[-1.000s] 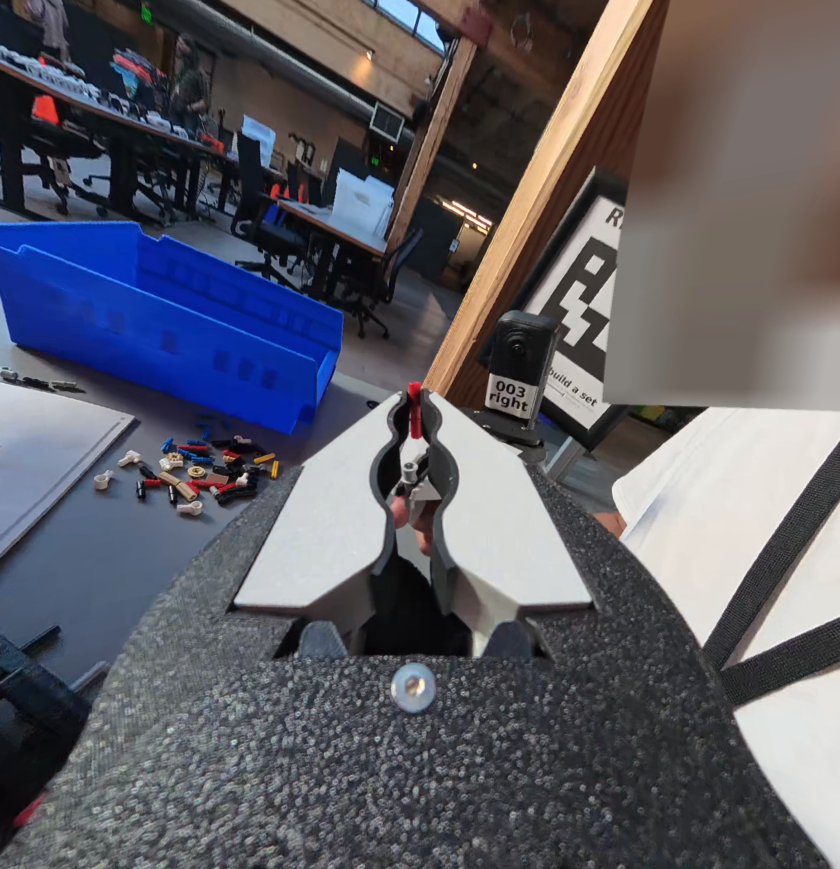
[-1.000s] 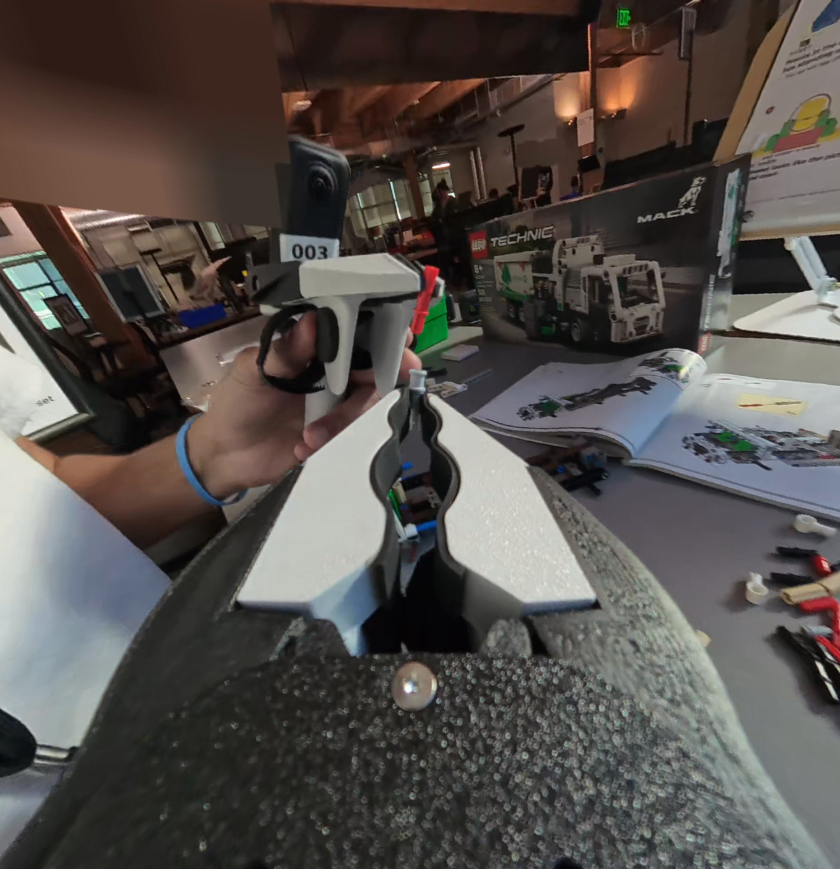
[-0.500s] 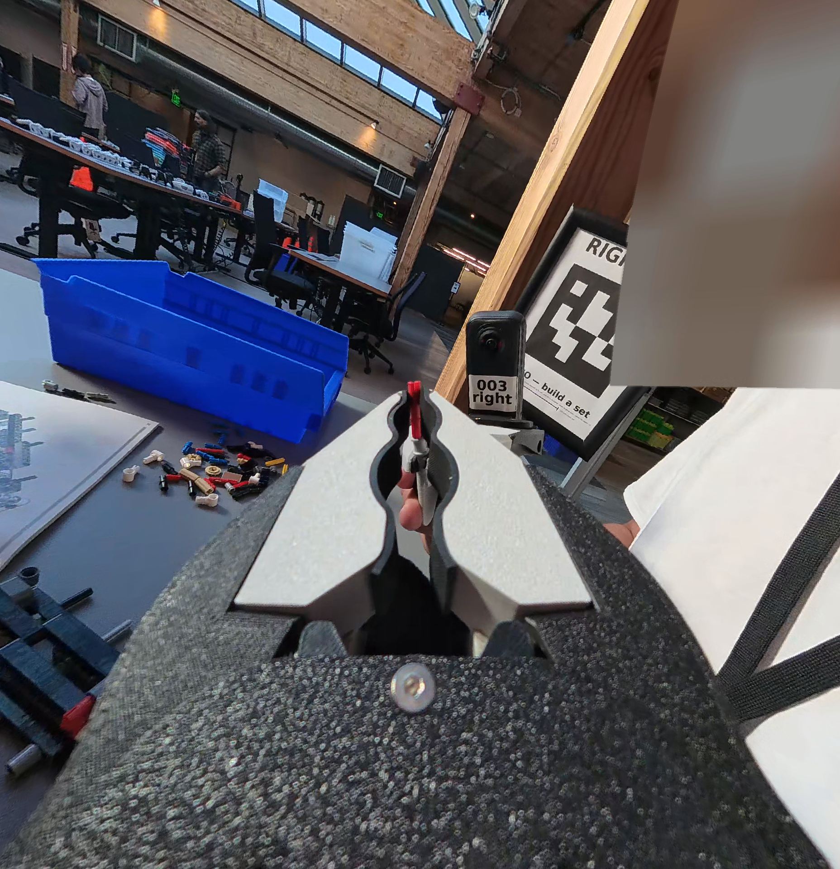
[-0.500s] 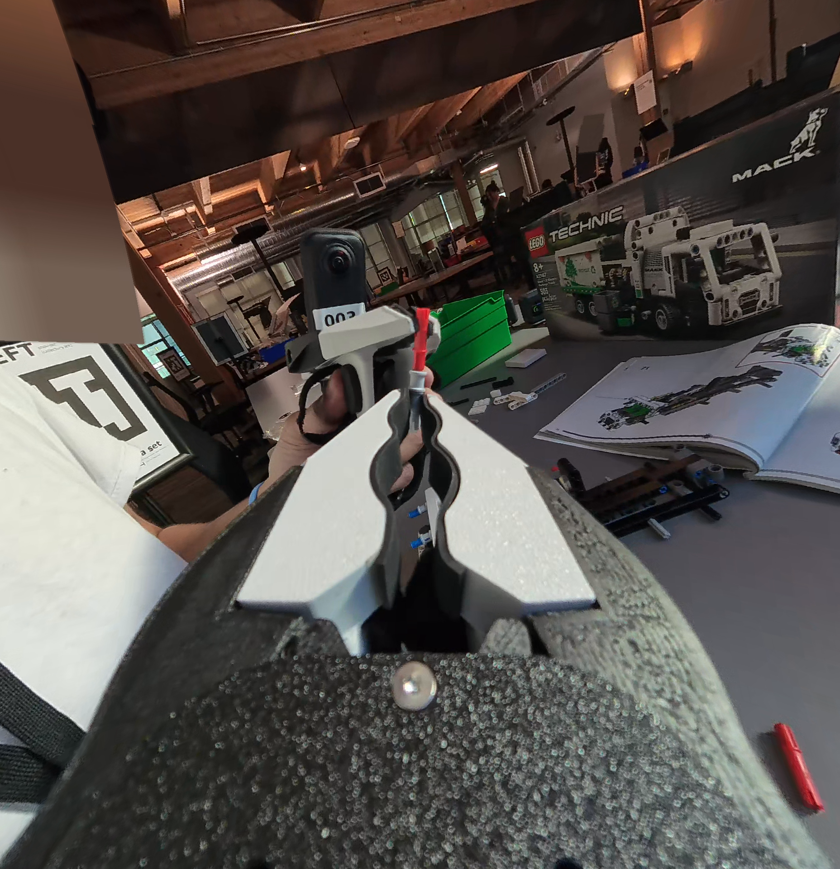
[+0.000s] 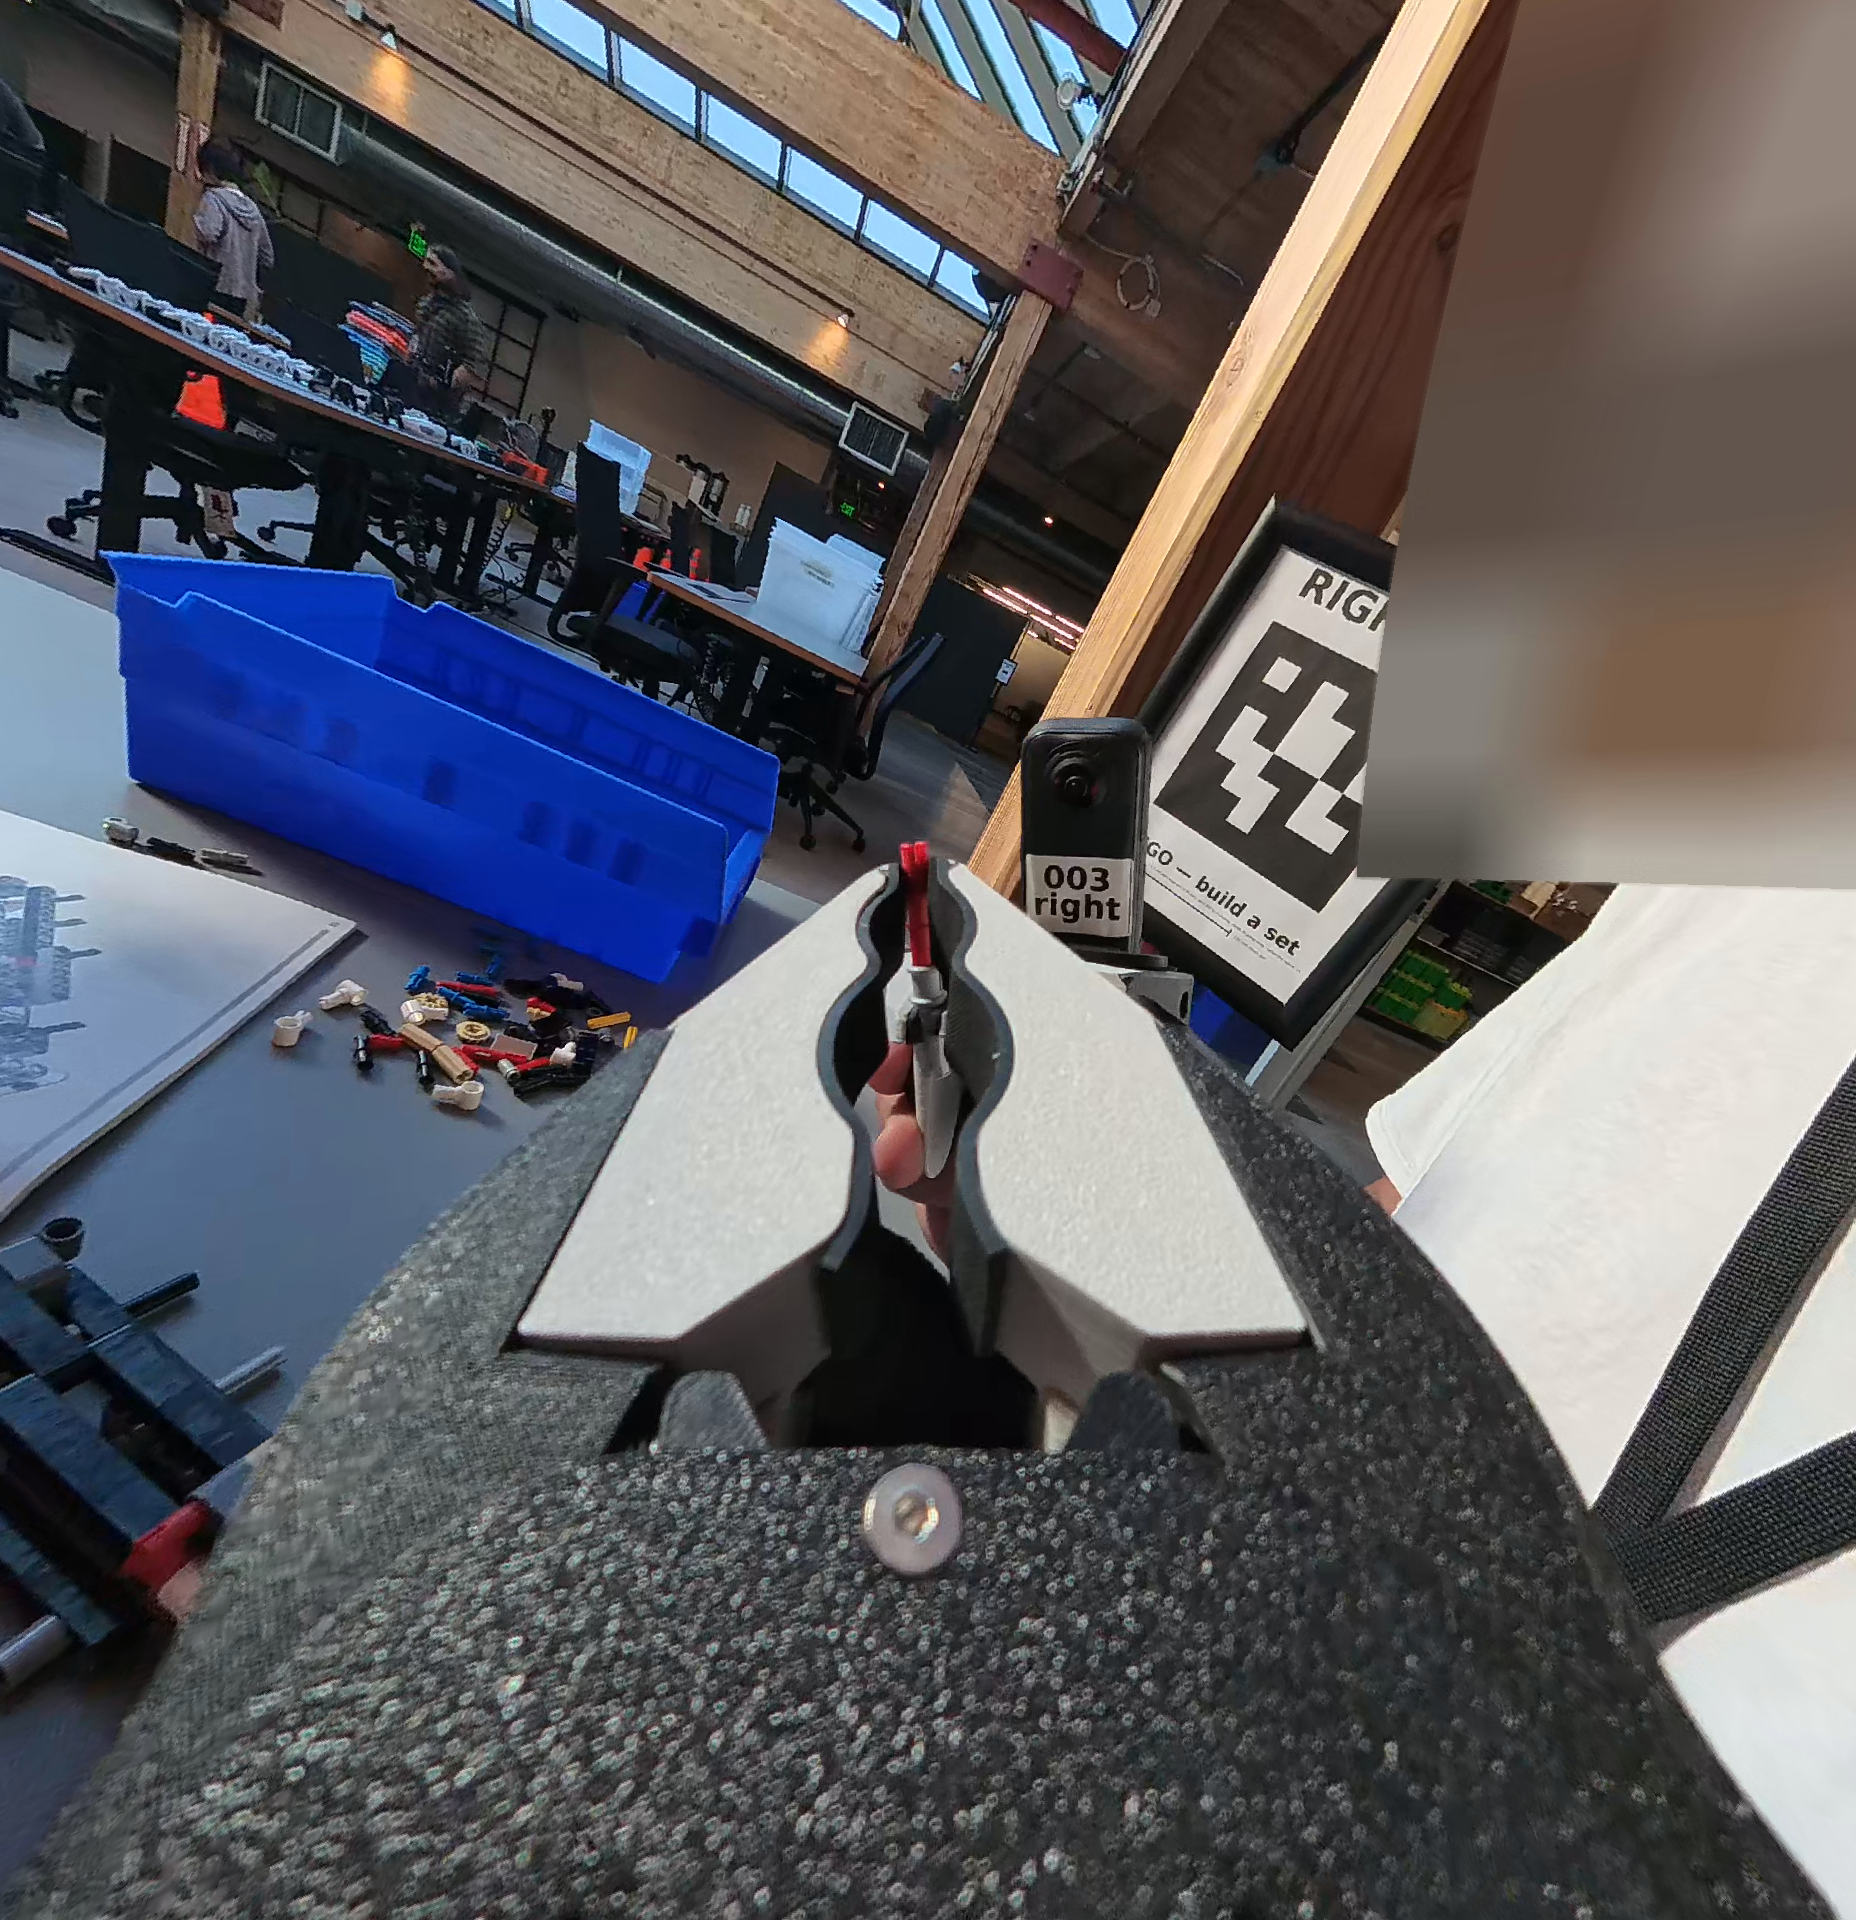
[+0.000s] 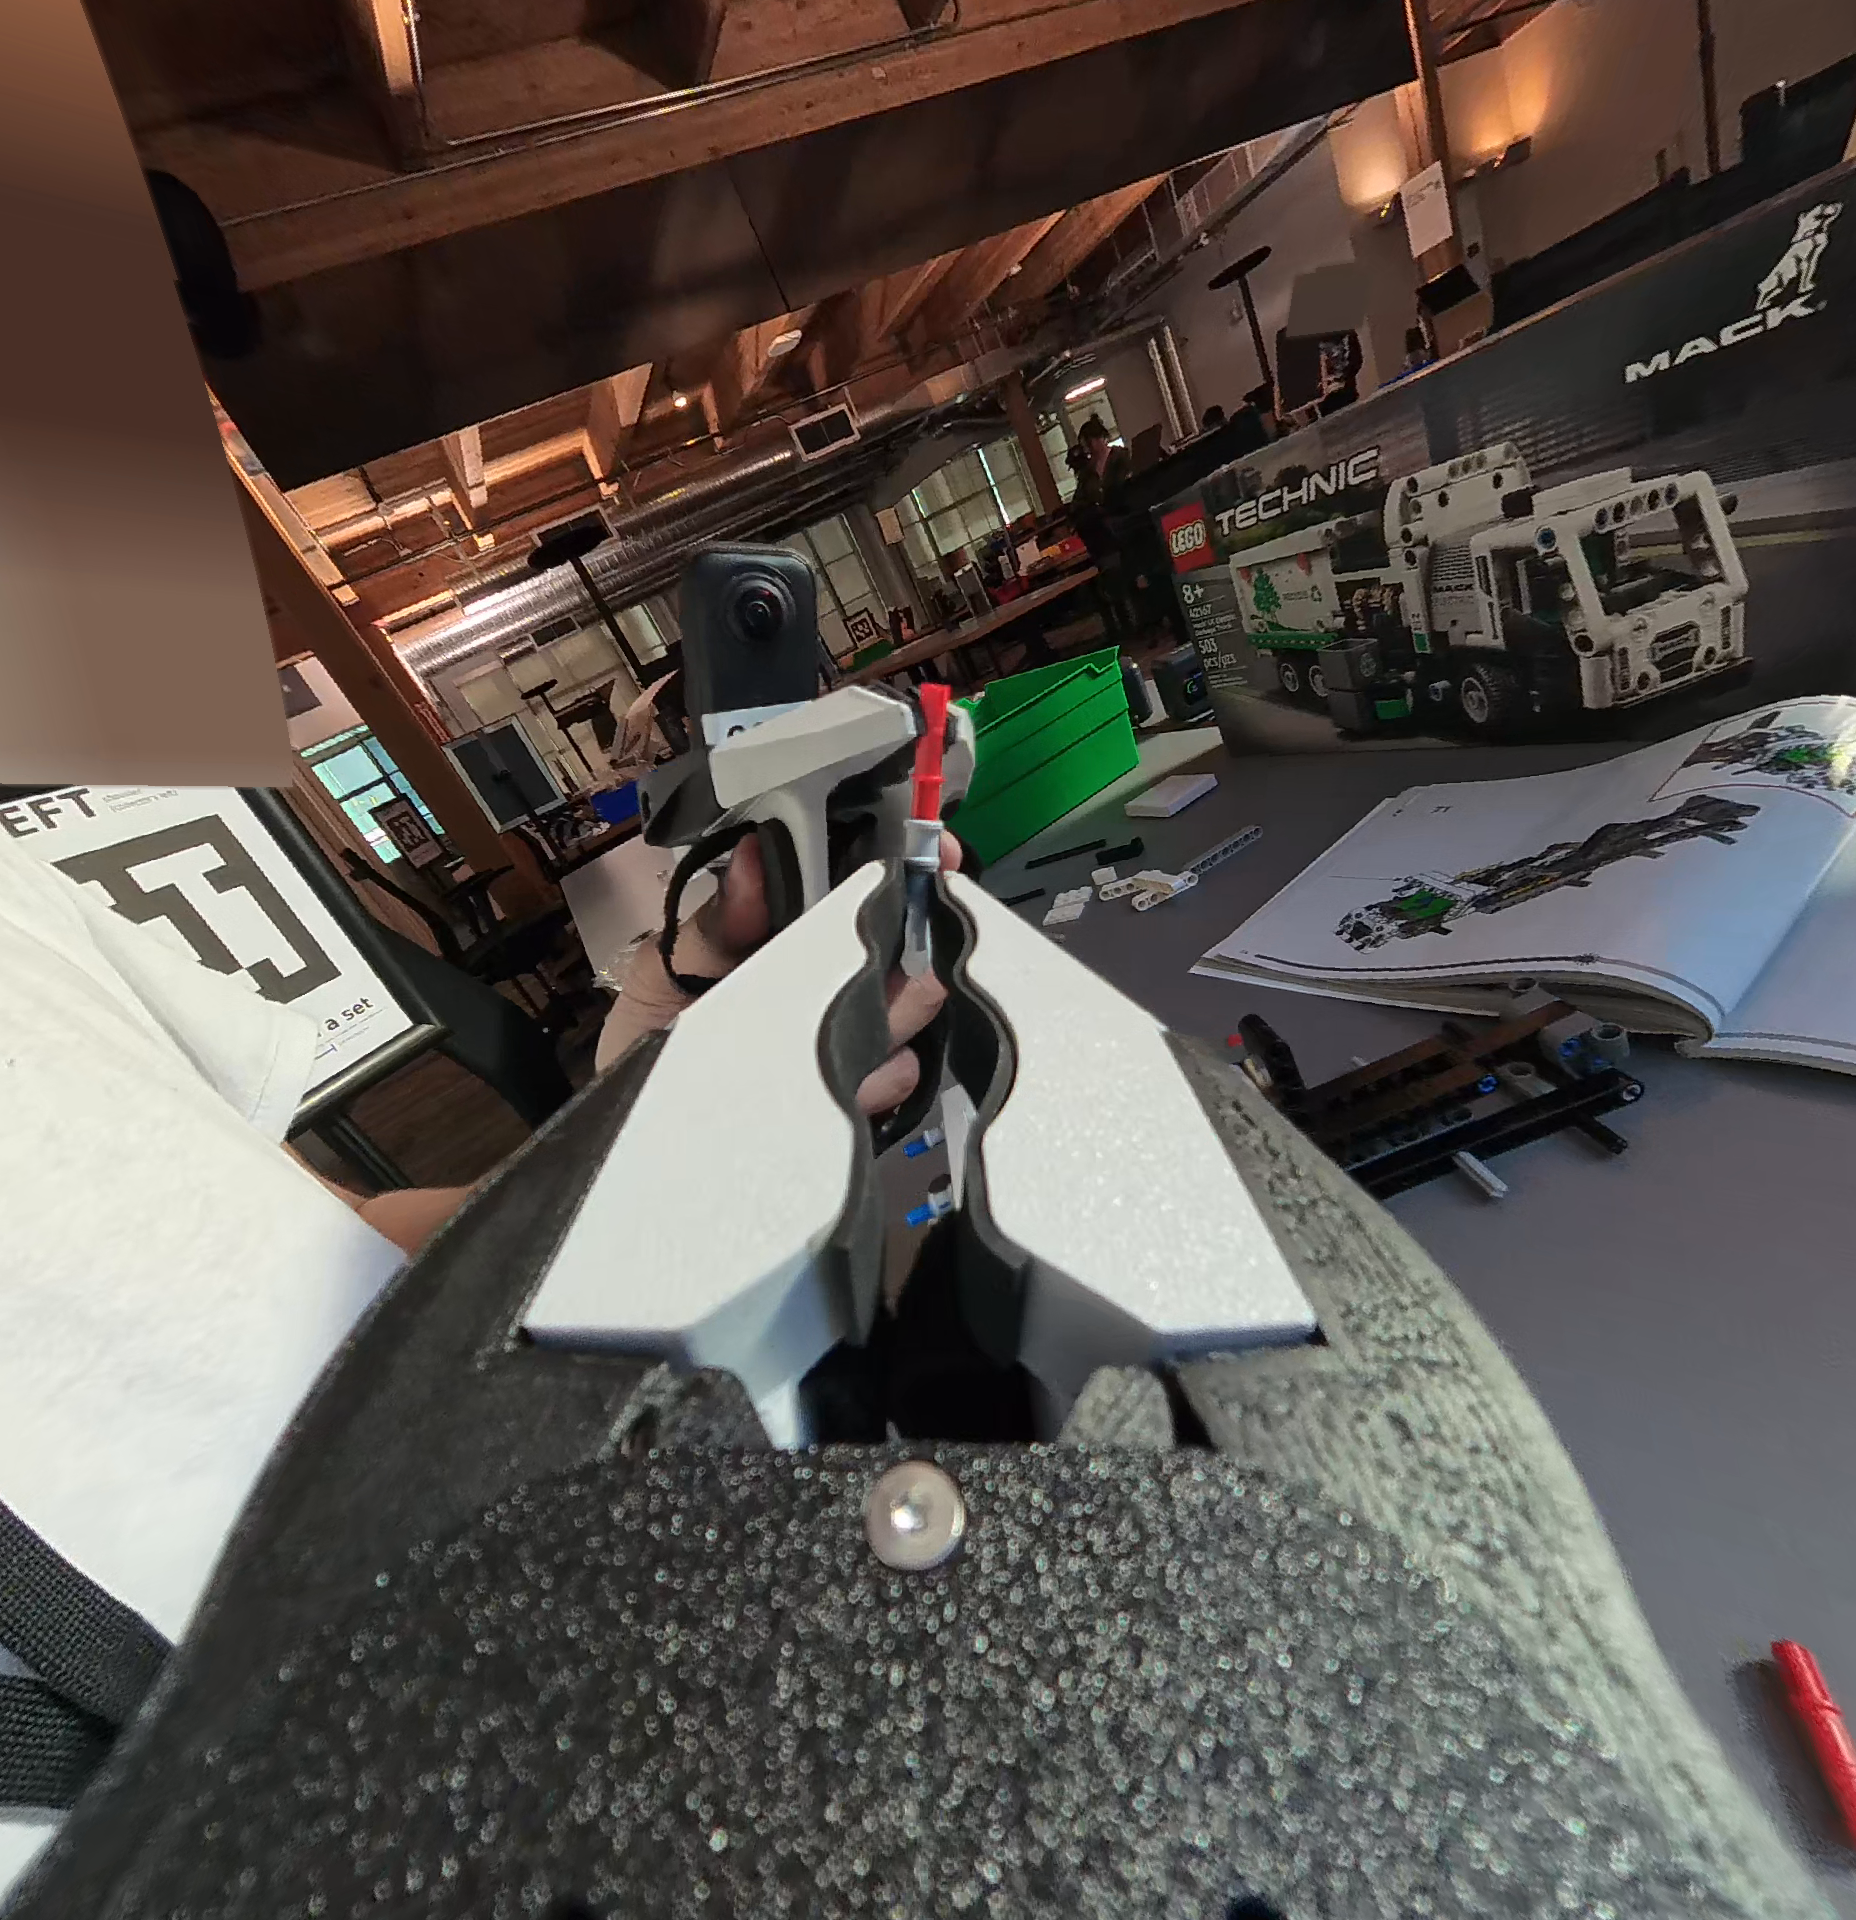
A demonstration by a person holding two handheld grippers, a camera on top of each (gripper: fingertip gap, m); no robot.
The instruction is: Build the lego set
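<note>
My left gripper [image 5: 911, 883] is shut on a thin red axle [image 5: 913, 904] that pokes out past its tips. My right gripper [image 6: 916, 883] is shut on a small grey connector [image 6: 922, 844]. Both are held up in the air, facing each other. In the right wrist view the red axle [image 6: 932, 758] runs from the left gripper's tips [image 6: 939, 727] down into the top of the grey connector. Lower in the right gripper's gap, two blue pins [image 6: 919, 1214] show on a pale part. A hand holds each gripper's handle.
On the grey table lie a black beam assembly [image 6: 1423, 1101], an open instruction booklet [image 6: 1578, 914], the set's box [image 6: 1526, 571], a green bin [image 6: 1038, 748] and a loose red axle [image 6: 1828, 1756]. A blue bin [image 5: 436, 727] and several loose small parts [image 5: 477, 1039] are to the left. Less than 4 cm separates the two grippers' tips.
Both grippers have tilted upward and turned toward each other. The red axle and the grey connector, slightly apart a second ago, now stand in line and touch.
</note>
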